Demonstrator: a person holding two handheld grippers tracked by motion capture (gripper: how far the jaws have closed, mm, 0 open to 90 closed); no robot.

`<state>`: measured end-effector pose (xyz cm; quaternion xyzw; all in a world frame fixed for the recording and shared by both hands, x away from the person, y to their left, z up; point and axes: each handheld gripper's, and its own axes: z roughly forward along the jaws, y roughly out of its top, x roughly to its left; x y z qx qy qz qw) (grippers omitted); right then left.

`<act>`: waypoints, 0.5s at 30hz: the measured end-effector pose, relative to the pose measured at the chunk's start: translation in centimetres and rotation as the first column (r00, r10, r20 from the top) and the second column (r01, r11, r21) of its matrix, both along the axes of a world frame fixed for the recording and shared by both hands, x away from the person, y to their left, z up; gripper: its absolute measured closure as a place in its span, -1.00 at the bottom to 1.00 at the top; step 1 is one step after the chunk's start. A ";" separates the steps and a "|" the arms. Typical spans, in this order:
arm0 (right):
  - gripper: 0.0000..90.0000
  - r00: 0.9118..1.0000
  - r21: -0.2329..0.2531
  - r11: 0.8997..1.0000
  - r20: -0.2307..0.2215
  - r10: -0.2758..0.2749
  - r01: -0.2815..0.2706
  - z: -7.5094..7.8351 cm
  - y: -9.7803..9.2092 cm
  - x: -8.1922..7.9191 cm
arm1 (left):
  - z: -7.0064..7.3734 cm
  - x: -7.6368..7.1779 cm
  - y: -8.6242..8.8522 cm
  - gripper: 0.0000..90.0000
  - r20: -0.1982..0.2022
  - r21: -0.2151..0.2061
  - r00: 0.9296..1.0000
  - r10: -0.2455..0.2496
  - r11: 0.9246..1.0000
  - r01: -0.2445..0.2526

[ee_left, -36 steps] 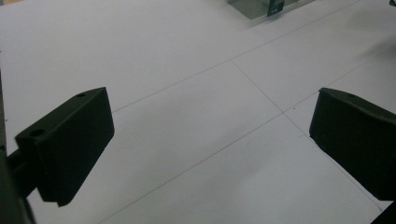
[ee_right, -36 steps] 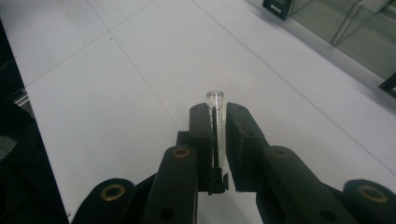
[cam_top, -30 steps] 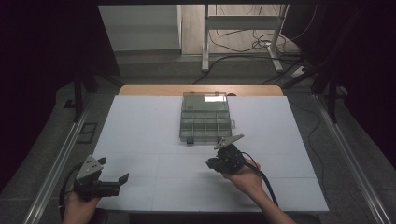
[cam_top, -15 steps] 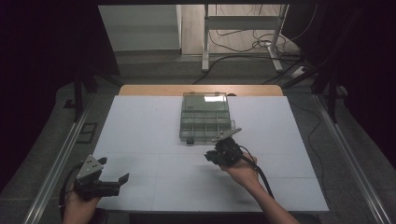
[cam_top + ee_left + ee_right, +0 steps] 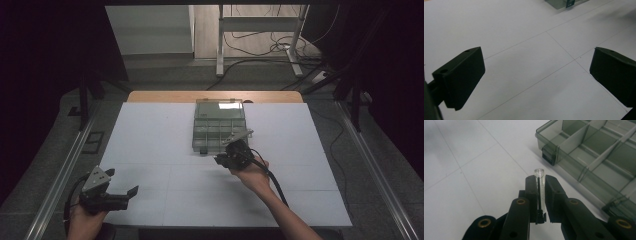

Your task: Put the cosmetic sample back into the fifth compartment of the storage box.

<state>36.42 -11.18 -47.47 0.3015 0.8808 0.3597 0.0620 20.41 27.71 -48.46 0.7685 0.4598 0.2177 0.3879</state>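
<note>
White table point(image 5: 150, 150): right claw point(image 5: 540, 182) view shows clear tube point(image 5: 539, 173) clamped.

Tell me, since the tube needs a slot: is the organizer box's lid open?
Open: the organizer box shows bare dividers, its lid swung back behind.

A white surface point(image 5: 150, 150) sits mid-frame in a dark room; grey floor point(image 5: 165, 75) above it, with cables point(image 5: 260, 47) and a metal frame point(image 5: 260, 22) at top.
</note>
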 end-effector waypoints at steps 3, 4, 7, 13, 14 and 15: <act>0.78 1.000 0.006 1.000 0.007 0.001 -0.001 0.0 0.4 0.4 | 0.0 0.0 0.0 -0.99 -0.002 -0.001 1.000 -0.001 1.000 0.001; 0.78 1.000 0.008 1.000 0.009 0.002 -0.002 0.0 0.6 0.5 | 0.0 0.0 0.0 -0.99 -0.002 -0.001 1.000 -0.001 1.000 0.001; 0.78 1.000 0.012 1.000 0.010 0.000 0.000 0.1 1.0 0.9 | 0.0 0.0 0.0 -0.99 -0.002 -0.001 1.000 -0.001 1.000 0.001; 0.78 1.000 0.016 1.000 0.019 -0.005 0.004 0.0 1.8 1.7 | 0.0 0.0 0.0 -0.99 -0.003 -0.001 1.000 -0.004 1.000 0.004; 0.78 1.000 0.017 1.000 0.020 -0.005 0.004 0.0 1.9 1.9 | 0.0 0.0 0.0 -0.99 -0.003 -0.001 1.000 -0.004 1.000 0.004; 0.78 1.000 0.017 1.000 0.021 -0.006 0.006 0.0 2.0 2.0 | 0.0 0.0 0.0 -0.99 -0.004 -0.001 1.000 -0.004 1.000 0.004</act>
